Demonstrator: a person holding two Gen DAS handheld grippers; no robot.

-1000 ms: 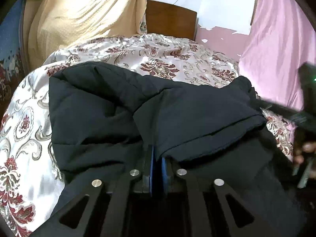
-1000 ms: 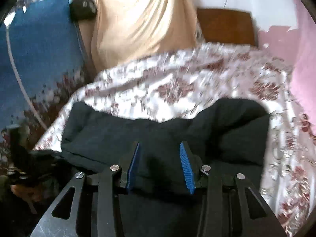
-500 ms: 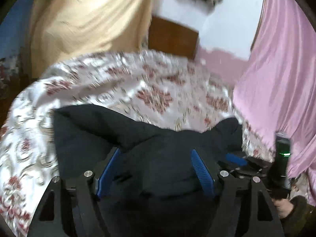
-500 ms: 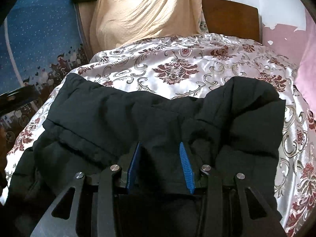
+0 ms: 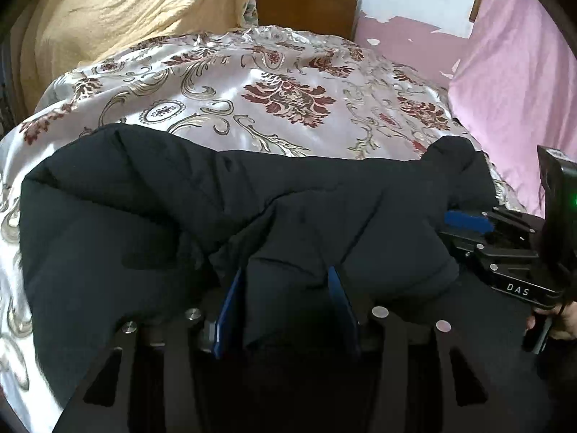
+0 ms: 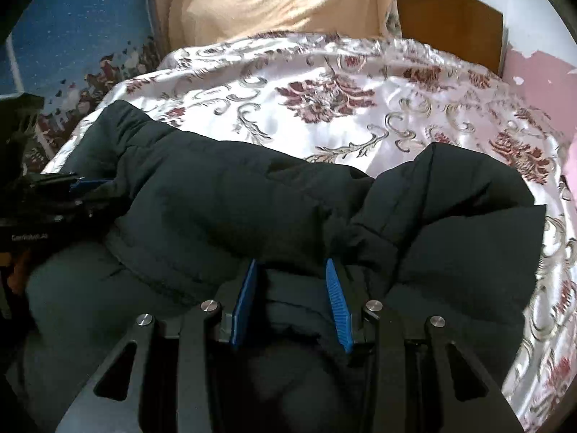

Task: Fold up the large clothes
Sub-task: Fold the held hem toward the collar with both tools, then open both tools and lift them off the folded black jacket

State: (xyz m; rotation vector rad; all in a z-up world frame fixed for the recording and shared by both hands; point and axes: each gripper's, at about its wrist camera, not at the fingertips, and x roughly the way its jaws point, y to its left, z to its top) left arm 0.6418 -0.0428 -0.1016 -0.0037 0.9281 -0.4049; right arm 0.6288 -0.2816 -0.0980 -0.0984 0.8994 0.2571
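Both tongs, left (image 5: pixel 286 305) and right (image 6: pixel 291 303), stand spread over the black padded jacket (image 5: pixel 180 216) (gripping nothing), so its puffy fold could spring open on the slick satin bedspread (image 5: pixel 288 83).

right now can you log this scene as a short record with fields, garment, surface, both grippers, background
garment: black padded jacket, bunched and partly folded over itself
surface: floral satin bedspread, jacket lies on its near part
left hand-held gripper: fingers apart, jacket fabric between the blue pads, not clamped
right hand-held gripper: fingers apart, jacket fabric between the blue pads, not clamped
background: yellow cloth draped behind the bed, wooden headboard, pink curtain at right
fold state: unfinished, jacket still lumpy
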